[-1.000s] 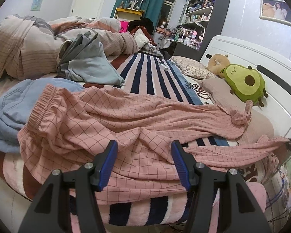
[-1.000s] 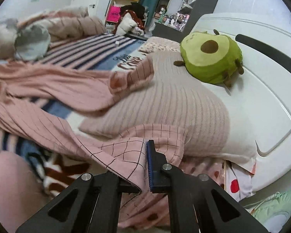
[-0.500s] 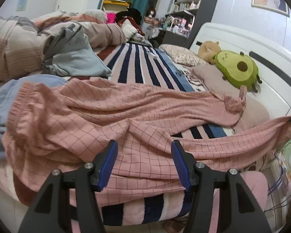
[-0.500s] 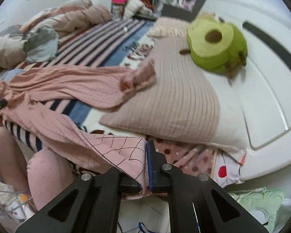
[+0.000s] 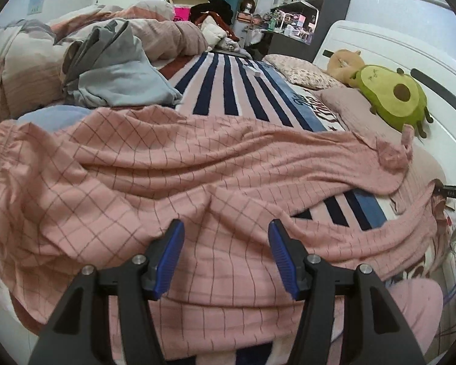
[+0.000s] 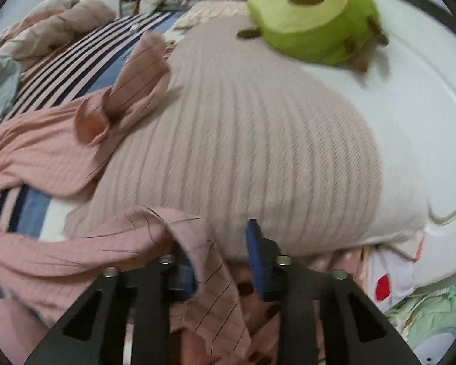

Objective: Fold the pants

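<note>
Pink checked pants lie spread across the striped bed, waistband at the left, both legs running right toward the pillow. My left gripper hovers open just over the seat of the pants, nothing between its blue pads. In the right wrist view the near leg's hem drapes slack over the left finger of my right gripper. Its jaws are opening; the cloth hangs between them but the pads do not press it. The far leg's hem is bunched against the ribbed pillow.
An avocado plush sits on the pillow against the white headboard. A grey clothes pile and a rumpled duvet fill the bed's far left. A blue garment lies under the waistband. A pink-clad knee is at the bed's edge.
My right gripper carried the hem toward the pillow and its jaws have parted, leaving the cloth slack. My left gripper came lower and closer to the pants, still open.
</note>
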Action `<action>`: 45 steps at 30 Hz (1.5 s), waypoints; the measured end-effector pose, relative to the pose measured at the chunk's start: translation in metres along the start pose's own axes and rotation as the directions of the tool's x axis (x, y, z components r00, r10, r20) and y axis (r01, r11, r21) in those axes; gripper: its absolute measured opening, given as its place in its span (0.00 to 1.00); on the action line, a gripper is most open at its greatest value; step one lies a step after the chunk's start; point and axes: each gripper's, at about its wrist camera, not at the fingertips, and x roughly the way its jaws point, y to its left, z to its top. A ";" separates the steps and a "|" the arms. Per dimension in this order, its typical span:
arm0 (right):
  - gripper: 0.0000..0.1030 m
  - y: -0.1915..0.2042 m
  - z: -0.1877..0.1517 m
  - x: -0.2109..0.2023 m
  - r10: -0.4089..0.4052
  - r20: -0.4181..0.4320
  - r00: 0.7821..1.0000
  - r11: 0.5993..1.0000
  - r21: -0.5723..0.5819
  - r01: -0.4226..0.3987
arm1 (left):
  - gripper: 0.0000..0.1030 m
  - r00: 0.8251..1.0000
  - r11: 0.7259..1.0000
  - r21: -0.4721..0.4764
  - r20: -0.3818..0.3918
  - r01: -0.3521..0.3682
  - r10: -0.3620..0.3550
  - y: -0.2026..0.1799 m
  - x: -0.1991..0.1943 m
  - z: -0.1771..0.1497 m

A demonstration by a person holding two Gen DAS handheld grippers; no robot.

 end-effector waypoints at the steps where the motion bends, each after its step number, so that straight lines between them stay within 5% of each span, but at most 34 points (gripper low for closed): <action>1: 0.39 -0.001 0.001 0.003 -0.011 -0.006 1.000 1.000 -0.001 0.011 | 0.51 1.000 1.000 0.002 -0.001 0.004 -0.004 -0.001 0.001 0.002; 4: 0.55 -0.008 0.003 -0.001 -0.025 -0.032 0.999 1.000 0.010 0.025 | 0.51 1.000 0.999 0.016 -0.006 0.031 -0.031 -0.007 0.002 0.005; 8: 0.70 -0.007 -0.002 -0.048 0.093 0.094 0.991 0.995 0.035 -0.096 | 0.54 0.993 0.991 0.072 -0.043 0.113 -0.110 -0.025 0.002 0.003; 11: 0.70 0.008 -0.010 -0.072 0.166 0.149 0.975 0.986 0.005 -0.169 | 0.54 0.978 0.975 0.104 -0.085 0.198 -0.190 -0.043 0.006 -0.002; 14: 0.70 0.028 -0.016 -0.079 0.161 0.156 0.974 0.987 -0.050 -0.155 | 0.54 0.962 0.958 0.128 -0.126 0.258 -0.242 -0.060 0.013 -0.008; 17: 0.68 0.037 -0.015 -0.071 -0.015 0.176 0.984 0.994 -0.103 0.034 | 0.54 0.966 0.955 0.174 -0.140 0.242 -0.220 -0.073 0.018 -0.011; 20: 0.68 0.026 -0.005 -0.056 -0.240 0.135 0.961 0.963 -0.088 0.253 | 0.54 0.965 0.956 0.174 -0.153 0.237 -0.212 -0.077 0.021 -0.012; 21: 0.69 0.024 -0.004 -0.061 -0.225 0.150 0.963 0.969 -0.072 0.238 | 0.54 0.967 0.956 0.180 -0.152 0.231 -0.205 -0.077 0.021 -0.013; 24: 0.75 0.034 -0.009 -0.083 0.016 0.193 0.981 0.996 -0.085 0.000 | 0.54 0.963 0.954 0.176 -0.158 0.244 -0.217 -0.077 0.020 -0.014; 28: 0.71 0.067 -0.020 -0.094 0.378 0.155 0.913 0.922 -0.149 -0.357 | 0.52 0.948 0.942 0.173 -0.194 0.287 -0.253 -0.081 0.025 -0.018; 31: 0.39 0.106 -0.033 -0.067 0.516 0.002 0.857 0.843 -0.177 -0.507 | 0.51 0.942 0.935 0.190 -0.215 0.301 -0.259 -0.086 0.023 -0.023; 34: 0.15 0.130 -0.052 -0.024 0.550 -0.146 0.822 0.809 -0.152 -0.568 | 0.50 0.933 0.931 0.195 -0.249 0.309 -0.258 -0.087 0.025 -0.031; 39: 0.10 0.137 -0.067 0.009 0.556 -0.175 0.813 0.811 -0.104 -0.576 | 0.50 0.937 0.934 0.208 -0.263 0.289 -0.231 -0.088 0.042 -0.029; 41: 0.10 0.132 -0.057 0.011 0.544 -0.123 0.830 0.827 -0.089 -0.555 | 0.50 0.949 0.944 0.201 -0.228 0.263 -0.215 -0.087 0.051 -0.020; 43: 0.10 0.129 -0.043 0.014 0.461 -0.051 0.886 0.879 -0.112 -0.464 | 0.50 0.969 0.961 0.191 -0.184 0.202 -0.167 -0.085 0.062 -0.009; 45: 0.10 0.122 -0.032 0.020 0.459 -0.026 0.888 0.883 -0.097 -0.459 | 0.50 0.980 0.968 0.191 -0.145 0.162 -0.135 -0.084 0.069 -0.004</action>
